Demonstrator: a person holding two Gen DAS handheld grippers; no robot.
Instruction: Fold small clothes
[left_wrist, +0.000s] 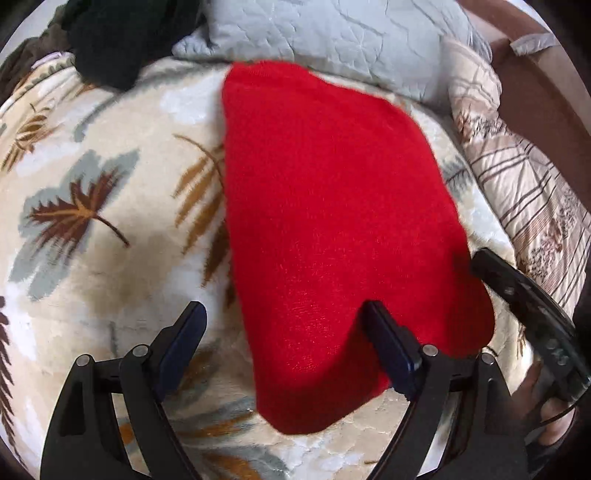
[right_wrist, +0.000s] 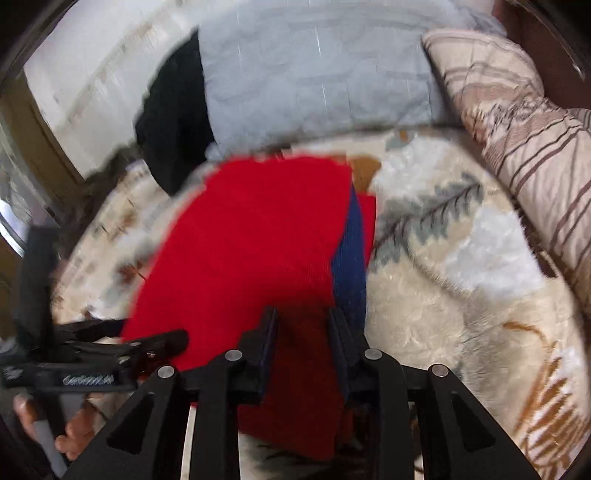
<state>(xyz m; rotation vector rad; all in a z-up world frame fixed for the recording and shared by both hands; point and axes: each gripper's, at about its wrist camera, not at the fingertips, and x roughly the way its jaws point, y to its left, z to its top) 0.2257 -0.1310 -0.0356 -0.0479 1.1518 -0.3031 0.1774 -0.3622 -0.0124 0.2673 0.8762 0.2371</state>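
Mostly readable, but the right wrist view is motion-blurred, so edges of the red garment (right_wrist: 251, 251) and the background are smeared. Its near end is hidden under the right gripper (right_wrist: 303, 325) frame. Fold layers can't be made out; a dark blue strip (right_wrist: 351, 258) shows along the garment's right edge, and whether it's lining or a separate piece I cannot tell.

Red garment (left_wrist: 332, 221) lies flat as a long folded slab on the leaf-print blanket (left_wrist: 110, 184), running from the near edge up toward the grey quilted pillow (left_wrist: 332, 37). A black cloth heap (left_wrist: 118, 44) is at the top left, cut off by the lens rim. A striped beige pillow (left_wrist: 517, 166) is at right.

Left gripper (left_wrist: 284, 314): jaws wide apart, nothing clamped. Its right finger (left_wrist: 388, 339) sits over the garment's near part, its left finger over bare blanket; contact with the fabric is not clear. It points steeply down at the bed.

Right gripper: jaws narrow but parted, with red fabric between them. Pads do not visibly press on it; the blur makes a light touch impossible to rule out. It is angled down, over the garment's near right corner. In the left wrist view only its outer arm shows at the right edge (left_wrist: 532, 306), so its jaws aren't readable there.

Fingers of a hand (right_wrist: 70, 432) on the left gripper's handle are partly visible, bottom left.
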